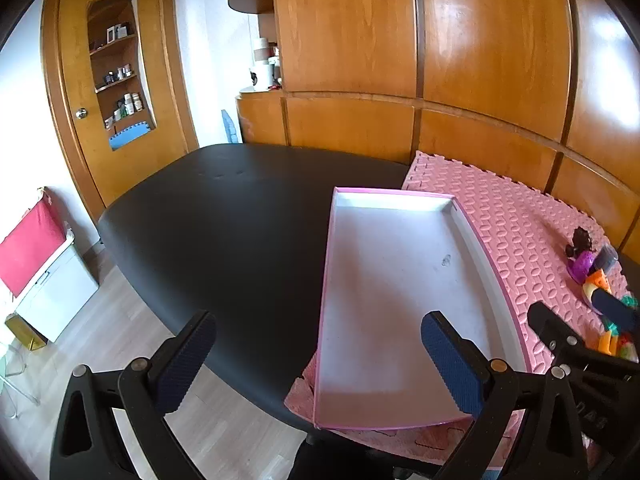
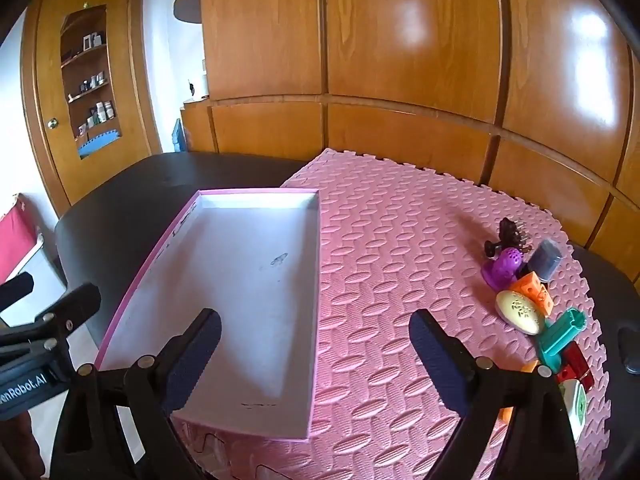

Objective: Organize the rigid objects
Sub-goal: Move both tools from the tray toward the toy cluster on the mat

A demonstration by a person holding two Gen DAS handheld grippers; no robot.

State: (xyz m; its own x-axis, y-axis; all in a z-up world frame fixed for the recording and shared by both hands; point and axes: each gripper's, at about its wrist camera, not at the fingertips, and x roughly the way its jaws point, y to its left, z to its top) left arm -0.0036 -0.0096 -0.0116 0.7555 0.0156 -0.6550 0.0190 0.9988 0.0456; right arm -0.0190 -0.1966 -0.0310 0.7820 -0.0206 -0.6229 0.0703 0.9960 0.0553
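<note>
You are holding both grippers above the near edge of the black table (image 1: 224, 216), tilted downward. Your left gripper (image 1: 318, 364) is standing with its fingers spread wide and nothing between them, and your right gripper (image 2: 316, 356) is doing the same. The empty pink-edged box (image 2: 248, 280) is lying on the pink foam mat (image 2: 400, 240), at its left side. The small toys (image 2: 528, 292) are sitting in a cluster at the mat's right edge, well apart from the box.
</note>
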